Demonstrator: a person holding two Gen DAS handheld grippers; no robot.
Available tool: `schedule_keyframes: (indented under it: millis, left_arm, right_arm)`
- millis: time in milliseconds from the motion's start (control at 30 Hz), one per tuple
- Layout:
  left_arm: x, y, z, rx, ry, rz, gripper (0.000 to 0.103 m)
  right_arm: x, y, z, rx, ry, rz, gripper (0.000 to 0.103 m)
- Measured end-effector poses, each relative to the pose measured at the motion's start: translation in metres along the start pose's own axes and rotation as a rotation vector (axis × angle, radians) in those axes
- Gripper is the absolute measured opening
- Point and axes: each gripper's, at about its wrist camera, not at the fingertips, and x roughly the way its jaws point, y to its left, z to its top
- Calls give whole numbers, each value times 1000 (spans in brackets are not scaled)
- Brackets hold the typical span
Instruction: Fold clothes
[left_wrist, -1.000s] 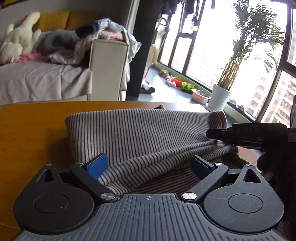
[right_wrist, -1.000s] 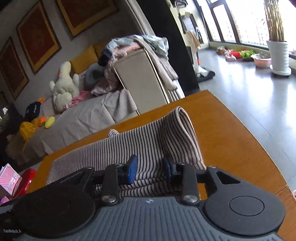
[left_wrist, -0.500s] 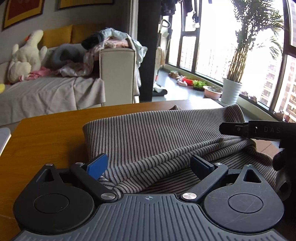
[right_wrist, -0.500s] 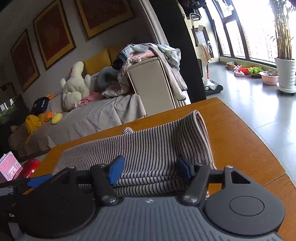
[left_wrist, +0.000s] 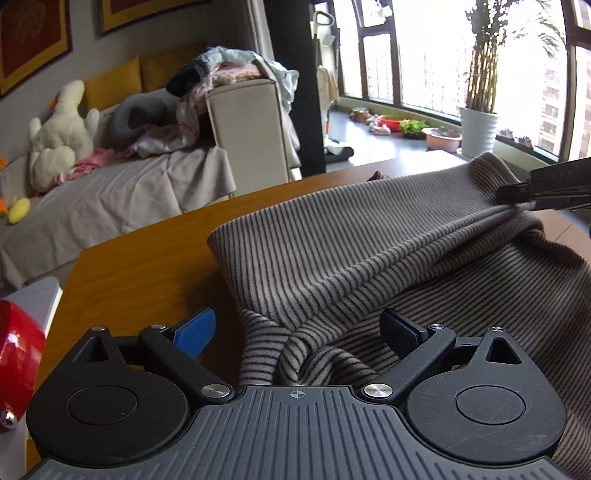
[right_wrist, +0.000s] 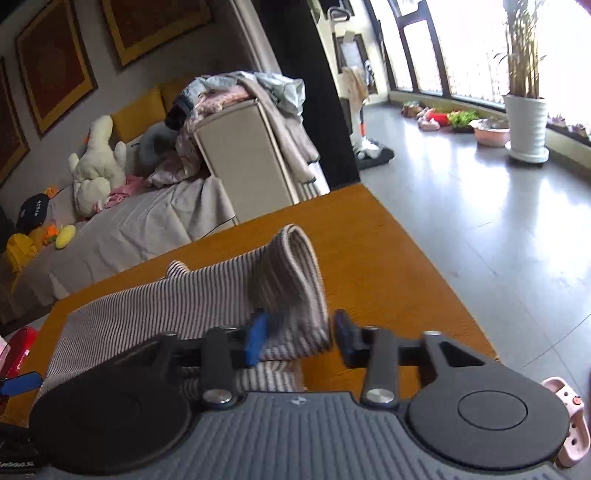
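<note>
Striped grey knit garment (left_wrist: 388, 266) lies bunched on the orange wooden worktop (left_wrist: 147, 266); the left wrist view shows its broad ribbed spread running from 6 o'clock up toward 2 o'clock, where the dark tip of the right claw (left_wrist: 517, 194) meets a raised fold, though whether it pinches the cloth there I cannot tell; that view also shows a red rounded object (left_wrist: 18, 354) at 8 o'clock. The right wrist view shows the same garment (right_wrist: 207, 306) from its narrow end, a cuff-like loop standing up at the middle, with bare worktop (right_wrist: 388, 266) to 3 o'clock and a pink strap (right_wrist: 569, 424) at 4 o'clock. Left claw (left_wrist: 297, 330) is spread wide, blue pads apart, a gathered ridge of cloth lying between them with neither pad touching it; right claw (right_wrist: 301, 338) is released too, its pads parted on either side of the folded edge, motion-blurred. Faint lettering on the right claw's arm in the left view is too dim to read; a black cap (right_wrist: 35, 210) on the sofa bears white characters, illegible.
</note>
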Motion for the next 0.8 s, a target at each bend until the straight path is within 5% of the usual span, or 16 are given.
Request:
schedule_keyframes:
  millis: [200, 333, 533, 633, 700, 733, 767, 800]
  left_arm:
    - [0, 28, 0, -35, 12, 80, 97]
    - [-6, 34, -4, -39, 8, 85, 97]
    - [-31, 32, -3, -23, -33, -47, 96]
    - [-51, 31, 6, -60, -111, -171, 98]
    - [-55, 28, 13, -90, -158, -257, 100]
    - [-54, 23, 16, -93, -176, -283, 101]
    - [-50, 15, 19, -85, -186, -289, 101]
    - [-41, 8, 21, -80, -182, -281, 101]
  right_arm:
    - [-25, 13, 19, 34, -43, 173, 24]
    - [-4, 4, -3, 25, 48, 62, 24]
    - [-9, 3, -13, -61, -3, -49, 34]
    - [-24, 22, -8, -166, -88, -121, 42]
    - [-34, 31, -4, -168, -128, -49, 59]
    - [-39, 36, -1, -162, -145, -2, 77]
    - [-40, 40, -1, -151, -147, 57, 93]
    - [-38, 42, 0, -133, -137, 115, 98]
